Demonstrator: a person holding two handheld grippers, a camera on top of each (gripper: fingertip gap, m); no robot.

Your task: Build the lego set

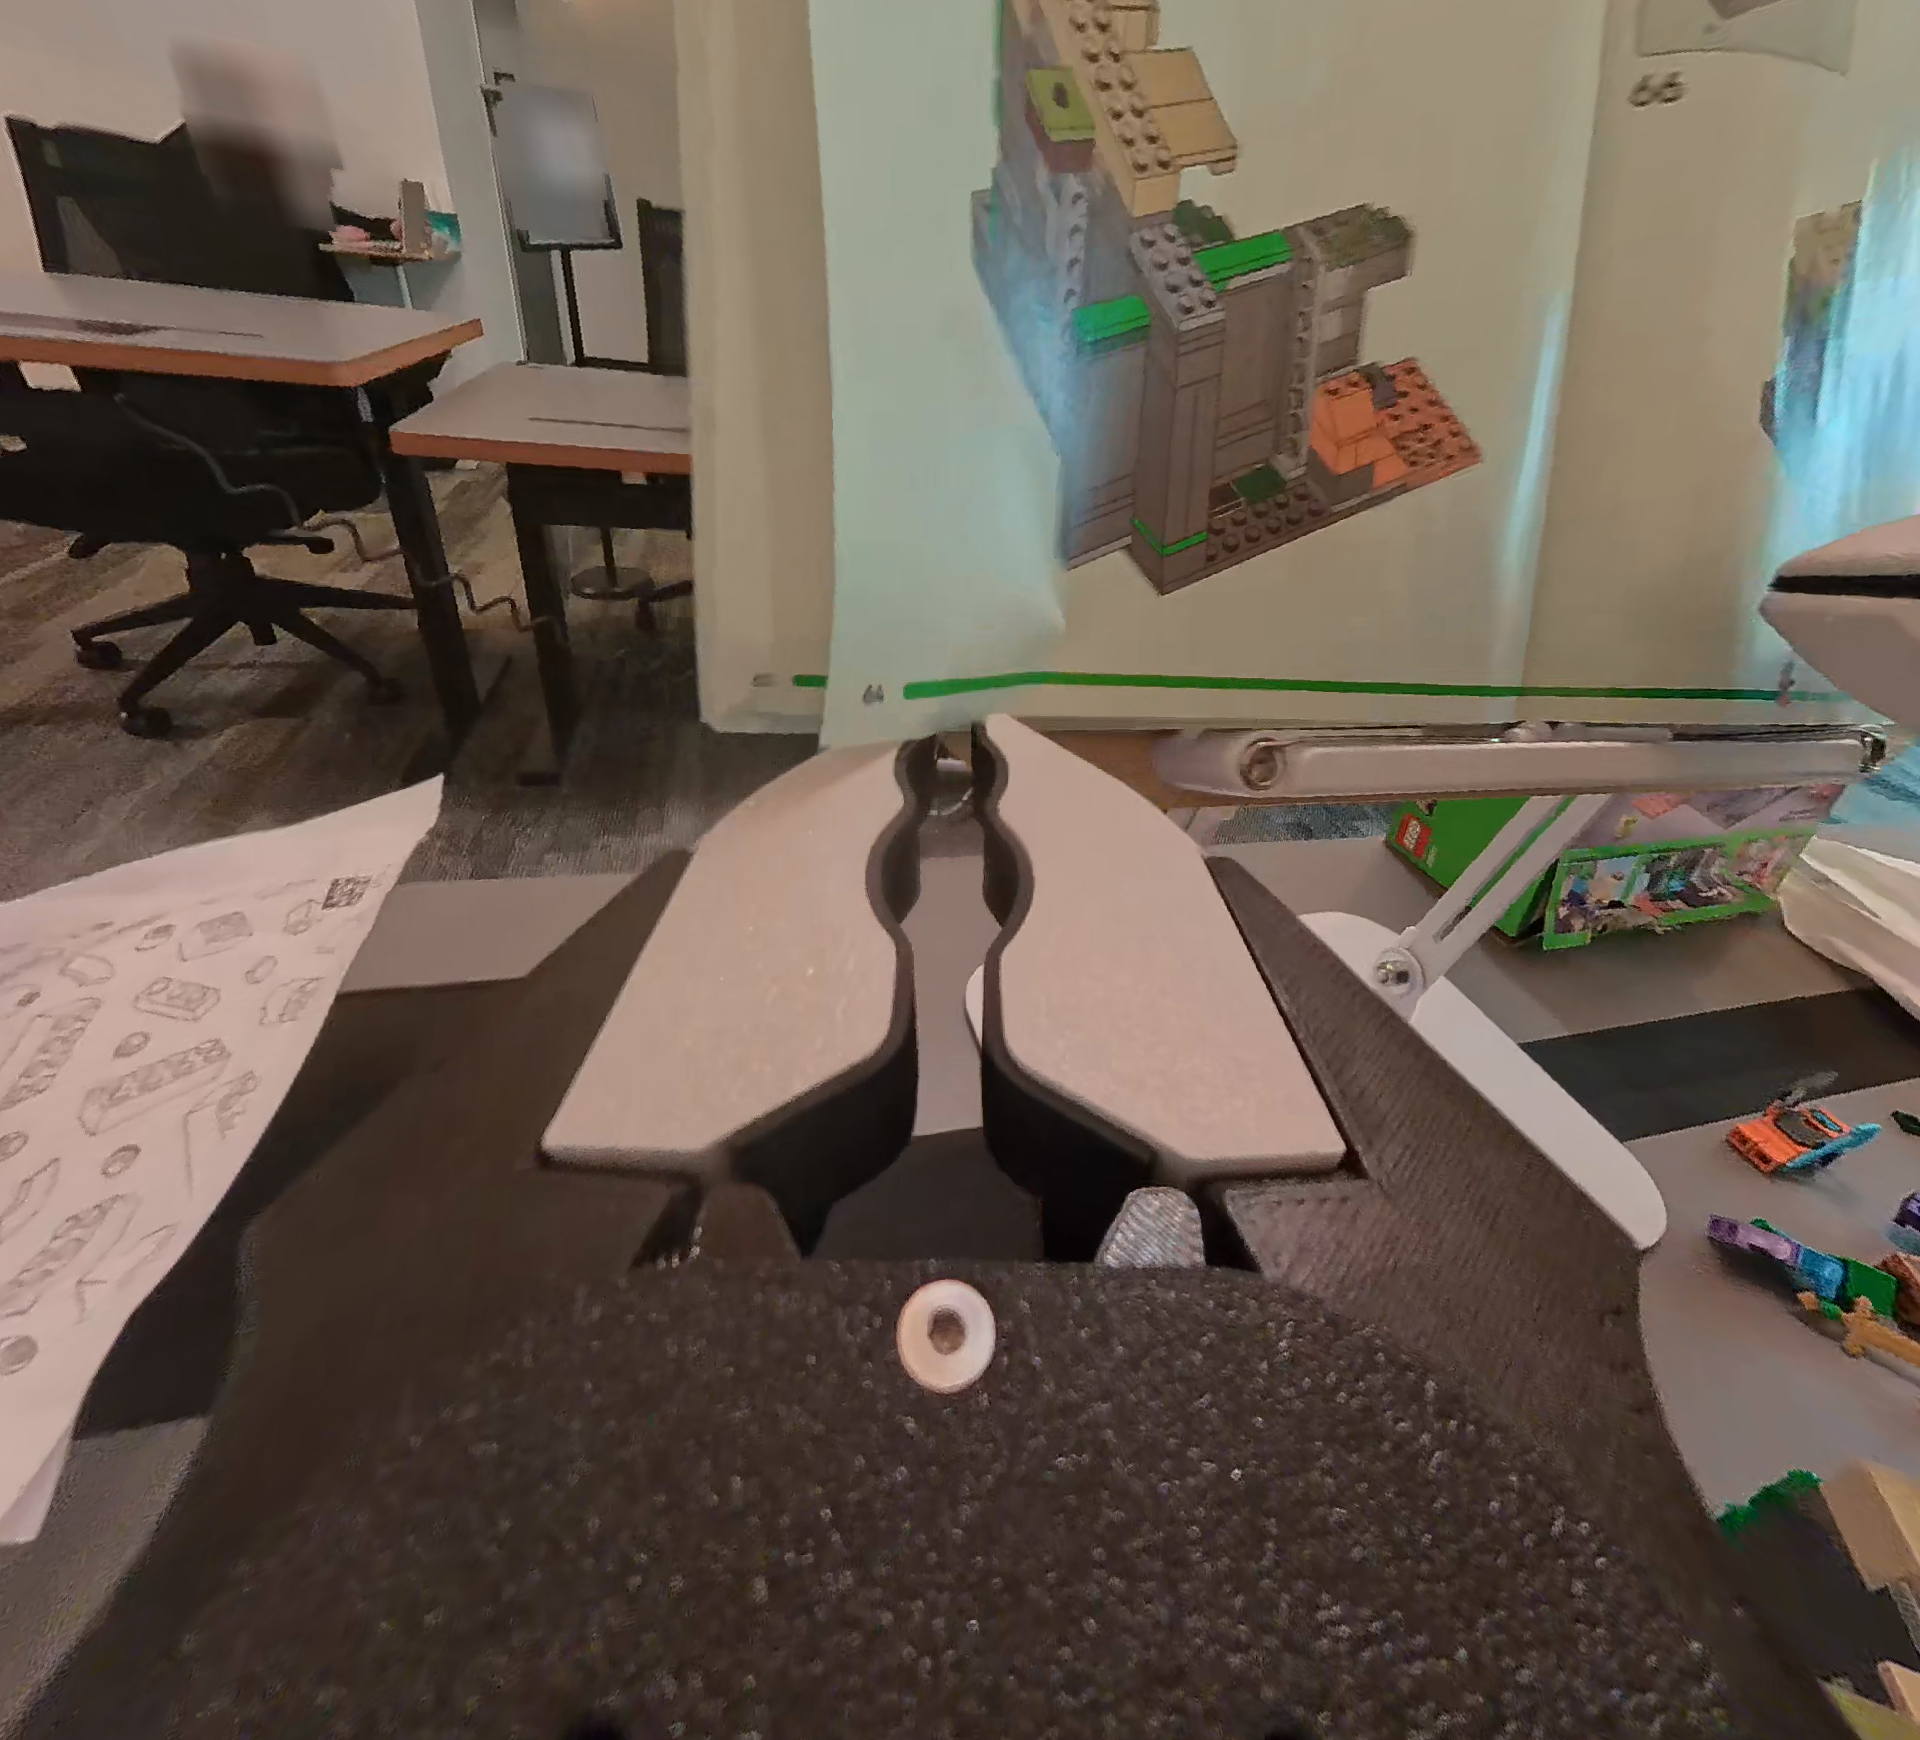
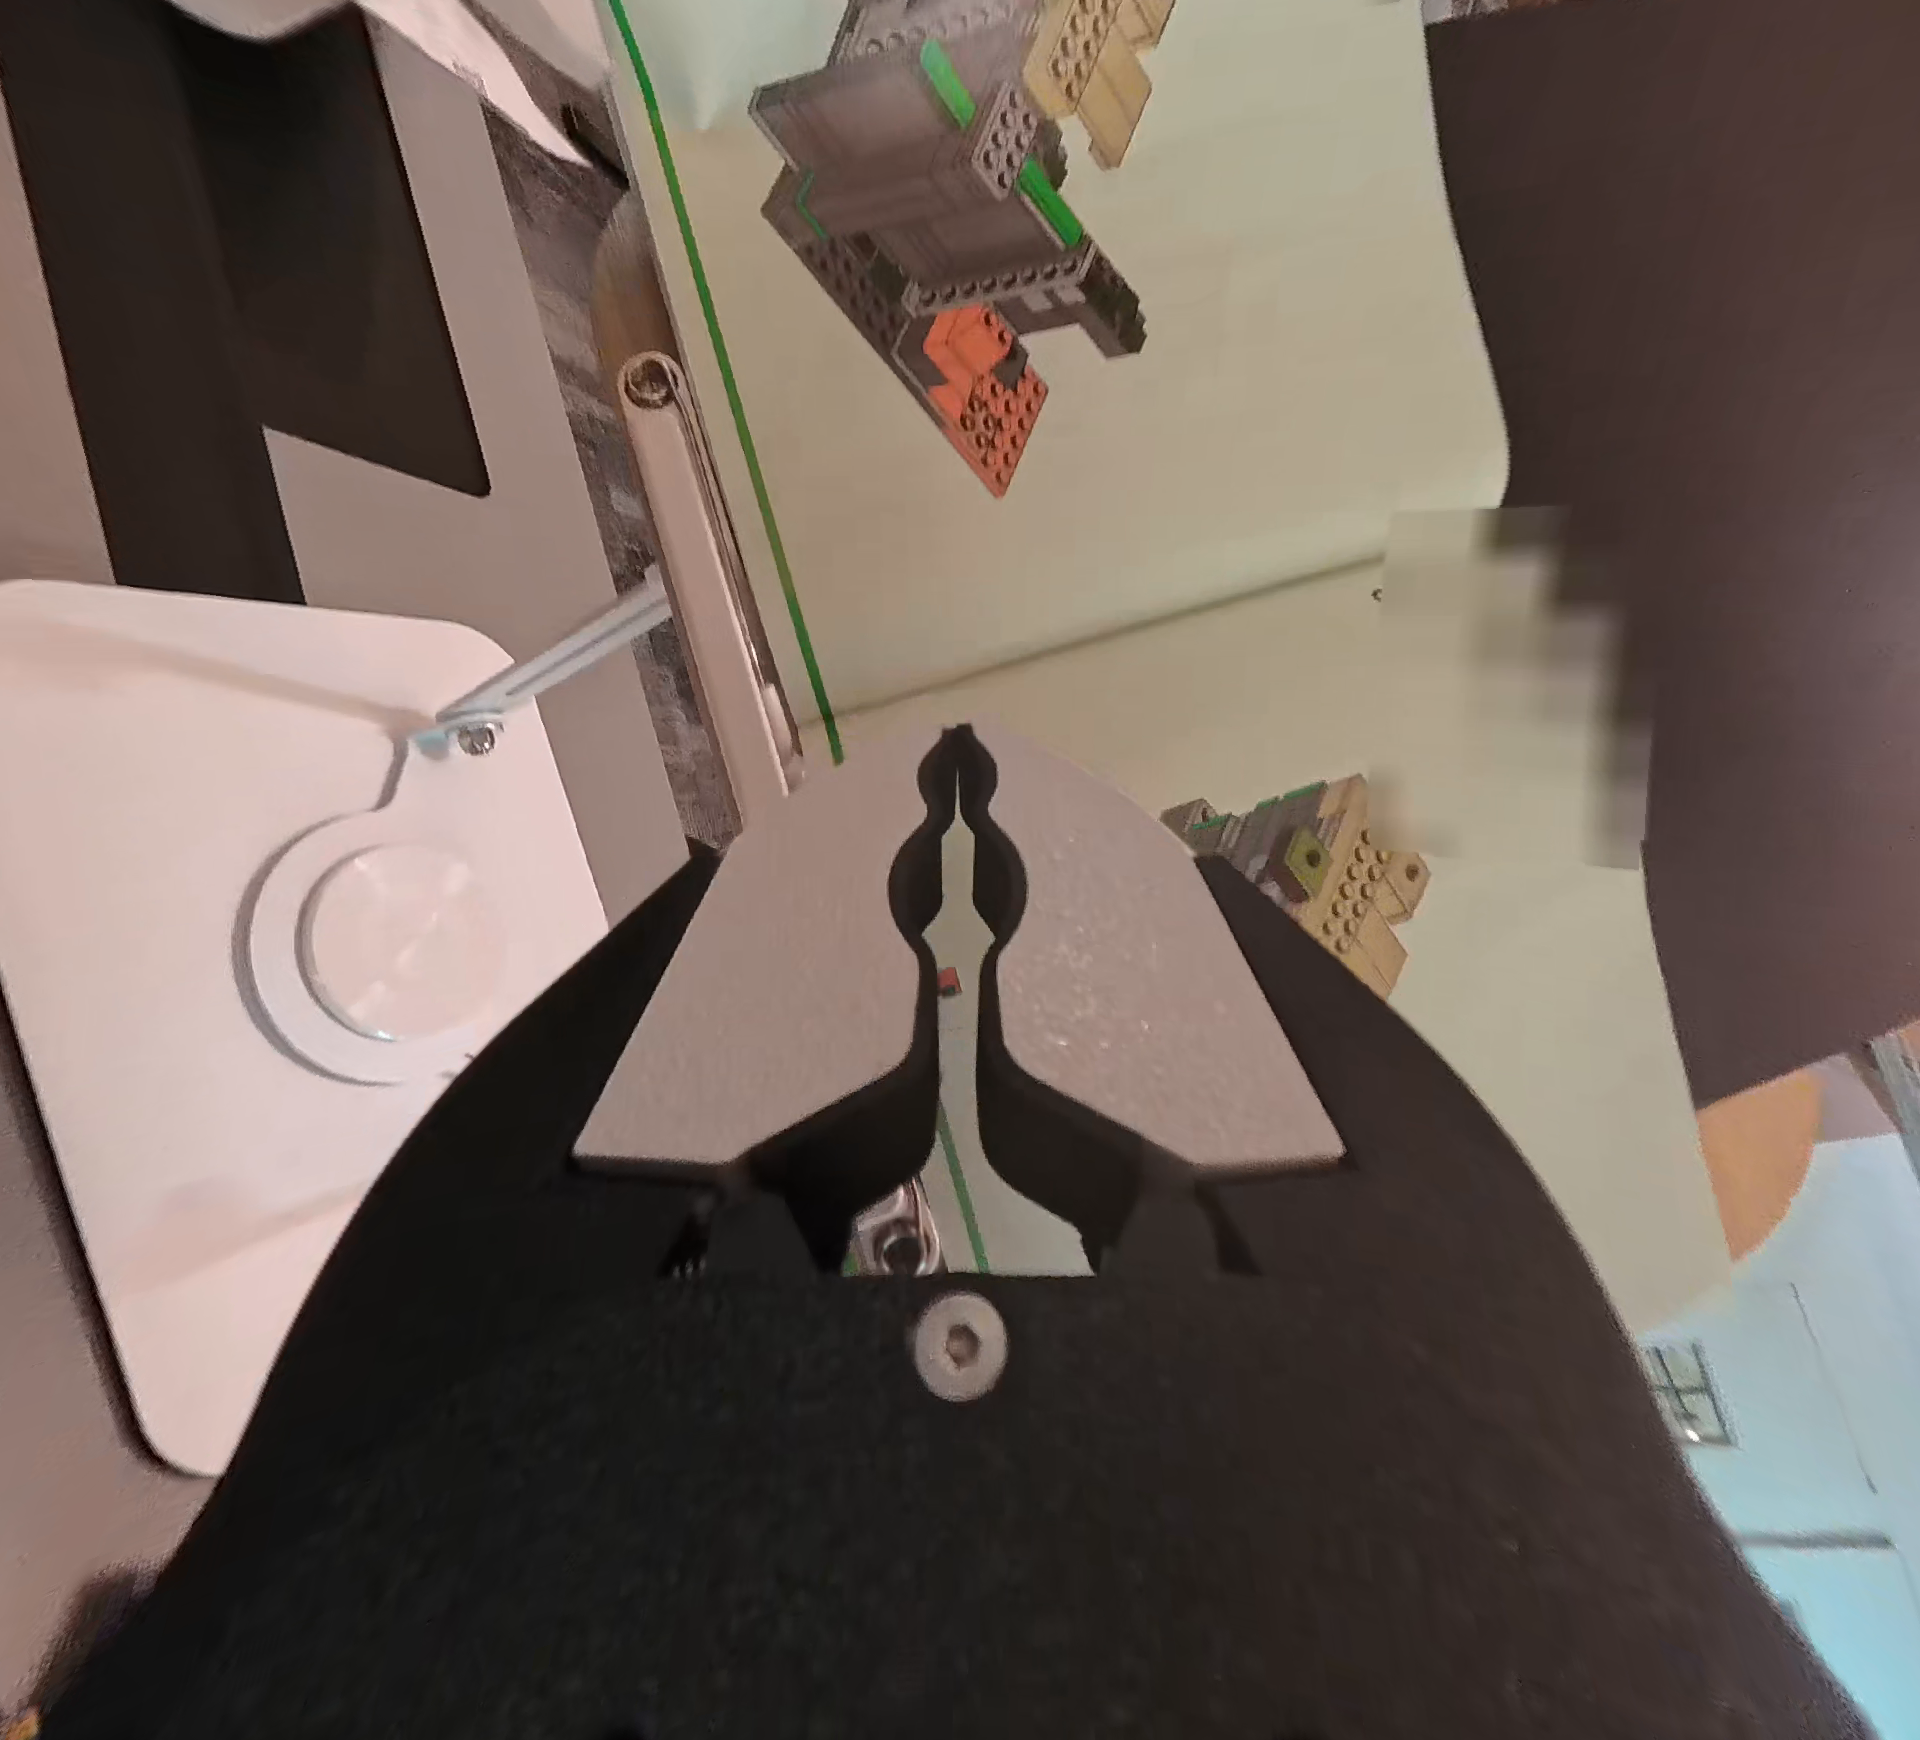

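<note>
The open instruction booklet [image 1: 1247, 288] stands on a white stand [image 1: 1507, 760], its pages curled and blurred. My left gripper [image 1: 940, 750] sits just under the page's bottom edge with a narrow gap between its tips, holding nothing. My right gripper [image 2: 961, 734] is shut, turned on its side, with its tips against the booklet [image 2: 1195, 547]; it also shows at the right edge of the left wrist view [image 1: 1771, 587]. I cannot tell whether it pinches a page. Small lego builds, one orange [image 1: 1787, 1137] and one purple, blue and green [image 1: 1808, 1259], lie on the table at right.
A printed parts sheet [image 1: 156, 1067] lies at the left. The lego box [image 1: 1621, 880] lies behind the stand's base [image 2: 260, 911]. A green and tan build [image 1: 1860, 1524] shows at the bottom right edge. Desks [image 1: 260, 340] and an office chair [image 1: 208, 485] stand beyond, at the left. The grippers' ends are close to 15 cm from one another.
</note>
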